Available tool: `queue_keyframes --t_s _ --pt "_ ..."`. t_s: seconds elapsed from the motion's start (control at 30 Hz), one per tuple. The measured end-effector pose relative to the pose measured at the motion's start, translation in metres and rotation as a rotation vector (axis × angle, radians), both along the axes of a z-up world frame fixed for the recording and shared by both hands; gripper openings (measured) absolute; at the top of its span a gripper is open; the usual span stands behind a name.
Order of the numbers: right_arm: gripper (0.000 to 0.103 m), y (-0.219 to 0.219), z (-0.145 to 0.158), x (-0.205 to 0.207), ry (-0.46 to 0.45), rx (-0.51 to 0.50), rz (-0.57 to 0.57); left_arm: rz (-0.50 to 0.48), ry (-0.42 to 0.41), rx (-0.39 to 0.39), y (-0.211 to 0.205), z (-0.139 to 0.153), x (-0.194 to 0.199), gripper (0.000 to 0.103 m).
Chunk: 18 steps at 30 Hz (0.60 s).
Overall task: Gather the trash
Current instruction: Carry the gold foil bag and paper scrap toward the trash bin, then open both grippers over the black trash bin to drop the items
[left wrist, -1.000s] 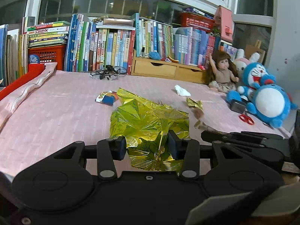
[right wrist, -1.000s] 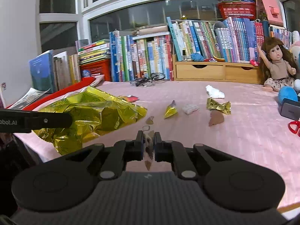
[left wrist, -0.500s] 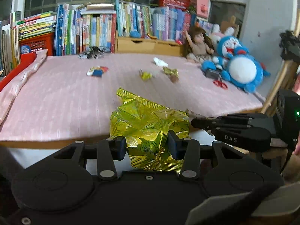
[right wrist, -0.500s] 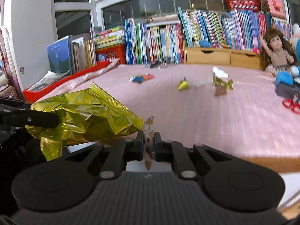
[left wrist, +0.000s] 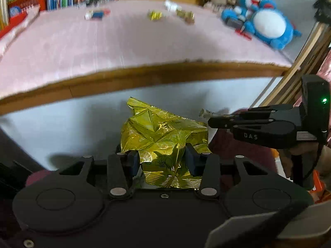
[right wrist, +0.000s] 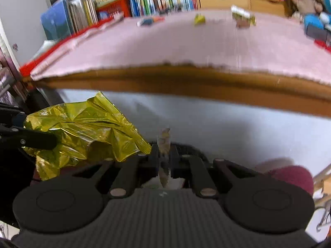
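Left hand-held gripper (left wrist: 161, 161) pitched down, jaws clamped on held item. Right hand-held gripper (right wrist: 164, 157) alongside, pitched down, jaws nearly closed, pinching.

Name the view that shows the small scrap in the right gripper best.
The right wrist view: the small scrap stands centred, pinched upright in the right hand-held gripper. The left wrist view shows only its tip poking out sideways.

A crumpled gold foil bag (left wrist: 165, 138) is pinched between two black fingers, hanging below the table's front edge, and a small pale scrap (right wrist: 164, 142) stands upright, clamped in the other pair. More litter lies far back on the pink tabletop: a yellow wrapper (left wrist: 155, 14), a gold-brown wrapper (left wrist: 186, 15), a white wad (left wrist: 170, 5) and a blue-red packet (left wrist: 97, 14).
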State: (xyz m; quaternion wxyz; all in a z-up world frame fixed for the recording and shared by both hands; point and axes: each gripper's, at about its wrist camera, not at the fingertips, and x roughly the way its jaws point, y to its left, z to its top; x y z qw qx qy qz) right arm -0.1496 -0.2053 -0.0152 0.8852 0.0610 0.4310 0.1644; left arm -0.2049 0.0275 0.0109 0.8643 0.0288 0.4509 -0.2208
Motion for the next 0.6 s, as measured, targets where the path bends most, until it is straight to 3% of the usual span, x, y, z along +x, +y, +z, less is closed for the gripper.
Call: queue_keyframes --t_s 0.37,0.53,0.6 --pt "0.016 0.008 -0.043 0.023 0.124 -0.032 0.024 0.012 0.19 0.081 -0.023 -0.074 0.061 0.042" --pt "0.022 0.008 -0.05 0.033 0.151 -0.03 0.021 0.003 0.212 0.114 -0.027 -0.088 0.071 0.045" --pt "0.026 0.008 -0.052 0.035 0.157 -0.025 0.021 0.005 0.22 0.128 -0.029 -0.091 0.073 0.053"
